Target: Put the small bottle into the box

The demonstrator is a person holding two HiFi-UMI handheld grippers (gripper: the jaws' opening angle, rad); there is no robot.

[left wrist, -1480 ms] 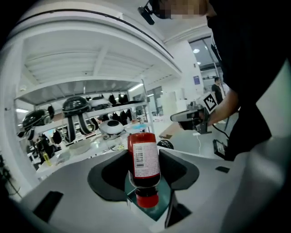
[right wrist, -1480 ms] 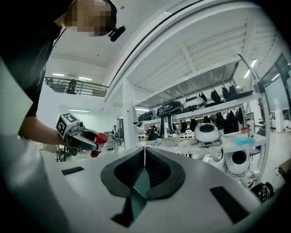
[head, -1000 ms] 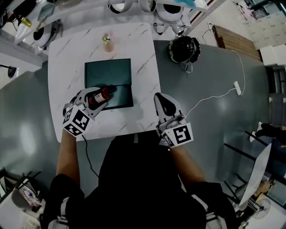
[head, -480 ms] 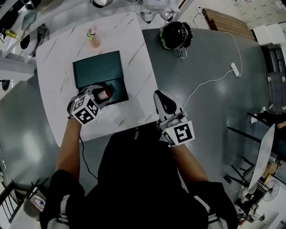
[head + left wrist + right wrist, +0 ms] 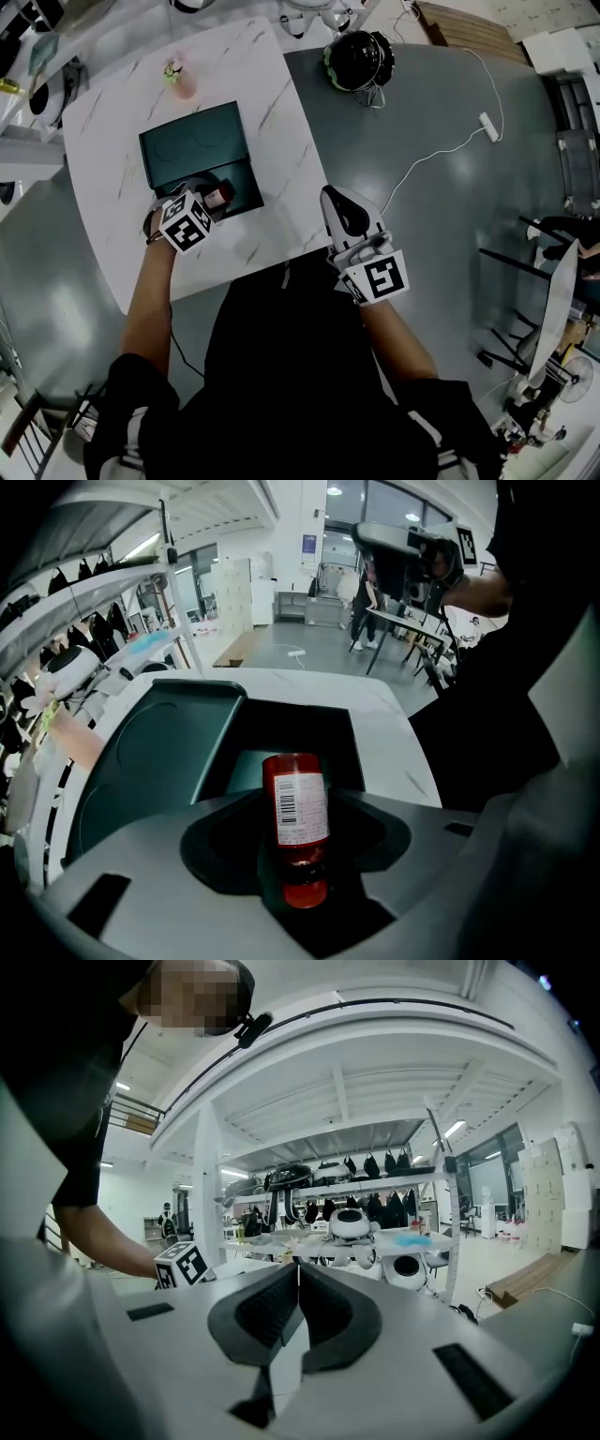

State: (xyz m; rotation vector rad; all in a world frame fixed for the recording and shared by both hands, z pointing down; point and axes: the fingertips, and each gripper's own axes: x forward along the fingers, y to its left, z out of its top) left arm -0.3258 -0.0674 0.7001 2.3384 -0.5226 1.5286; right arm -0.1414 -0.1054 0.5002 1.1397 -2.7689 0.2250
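The left gripper (image 5: pixel 208 199) clamps the small bottle (image 5: pixel 296 799) at the open box (image 5: pixel 150 761); lowering and release remain, I judge. The right gripper (image 5: pixel 294 1309) sits closed, empty.

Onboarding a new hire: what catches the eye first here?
A small red bottle is clamped in the left tool, held at the near edge of the open dark green box on the white marble table. The right tool is shut and empty, near the table's right edge.

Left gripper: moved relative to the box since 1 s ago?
Yes. The left gripper, shut on the small bottle, has shifted rightward over the box's front edge, toward its middle.
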